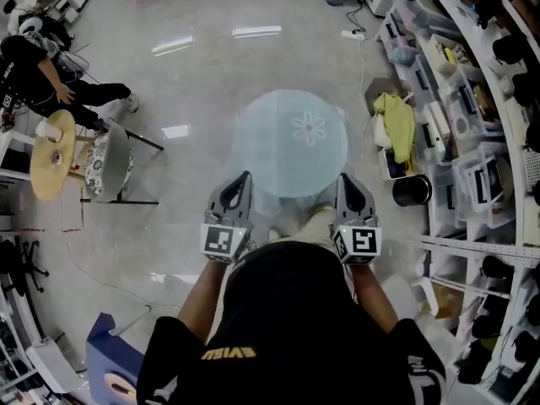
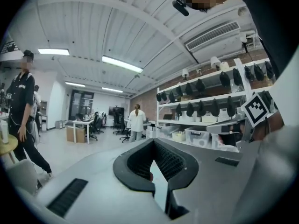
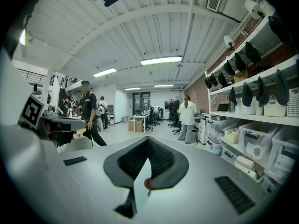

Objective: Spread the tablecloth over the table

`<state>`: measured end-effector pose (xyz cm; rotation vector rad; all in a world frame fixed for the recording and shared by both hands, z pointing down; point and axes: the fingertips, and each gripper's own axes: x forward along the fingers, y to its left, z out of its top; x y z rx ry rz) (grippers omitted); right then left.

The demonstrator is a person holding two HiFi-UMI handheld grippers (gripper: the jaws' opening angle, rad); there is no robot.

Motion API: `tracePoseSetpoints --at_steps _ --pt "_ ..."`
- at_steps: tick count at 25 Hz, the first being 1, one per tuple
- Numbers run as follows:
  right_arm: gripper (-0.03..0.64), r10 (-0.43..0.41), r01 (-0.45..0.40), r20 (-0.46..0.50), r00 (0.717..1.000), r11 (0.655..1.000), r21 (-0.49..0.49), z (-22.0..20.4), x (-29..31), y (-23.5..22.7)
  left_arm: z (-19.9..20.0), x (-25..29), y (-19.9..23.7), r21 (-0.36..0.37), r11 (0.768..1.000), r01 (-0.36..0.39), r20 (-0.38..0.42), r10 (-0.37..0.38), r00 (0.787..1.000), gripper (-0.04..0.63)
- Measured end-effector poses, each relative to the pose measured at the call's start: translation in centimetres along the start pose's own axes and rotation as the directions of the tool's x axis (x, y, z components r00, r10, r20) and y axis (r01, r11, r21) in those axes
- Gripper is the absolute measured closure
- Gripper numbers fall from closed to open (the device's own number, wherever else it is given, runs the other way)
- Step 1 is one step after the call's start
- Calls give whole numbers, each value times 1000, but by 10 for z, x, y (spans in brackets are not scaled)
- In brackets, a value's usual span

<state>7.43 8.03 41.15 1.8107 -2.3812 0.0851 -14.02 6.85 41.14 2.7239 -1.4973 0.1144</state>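
Note:
A pale blue, thin tablecloth (image 1: 287,146) with a white flower print hangs spread over a round table, which it hides from the head view. Its near edge runs between my two grippers. My left gripper (image 1: 245,177) is at the near left of the cloth and my right gripper (image 1: 344,179) at the near right, both pointing away from me. In the left gripper view the left gripper (image 2: 153,142) is shut with a pale strip of tablecloth (image 2: 159,186) pinched between its pads. The right gripper (image 3: 147,139) is likewise shut on a strip of tablecloth (image 3: 139,183).
A chair (image 1: 111,164) with a patterned cushion and a round wooden stool (image 1: 51,155) stand to the left, near a seated person (image 1: 38,70). A black bucket (image 1: 412,191), a yellow cloth (image 1: 396,121) and shelving (image 1: 472,108) line the right side. A blue box (image 1: 105,353) sits at my lower left.

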Motion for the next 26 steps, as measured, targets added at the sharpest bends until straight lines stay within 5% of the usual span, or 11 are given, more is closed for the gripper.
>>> tracePoseSetpoints --at_steps 19,22,26 --pt "615 1 -5 -58 998 997 -78 -6 11 -2 -11 -5 6 -17 999 -27 4 27 1000 580" --pt "616 20 -31 -97 995 993 -115 -14 13 -5 -25 -2 5 4 999 -38 -20 38 999 580" --pt "617 -18 -17 -235 972 989 -148 -49 -27 -48 -71 -2 -37 -70 997 -26 -115 17 993 580"
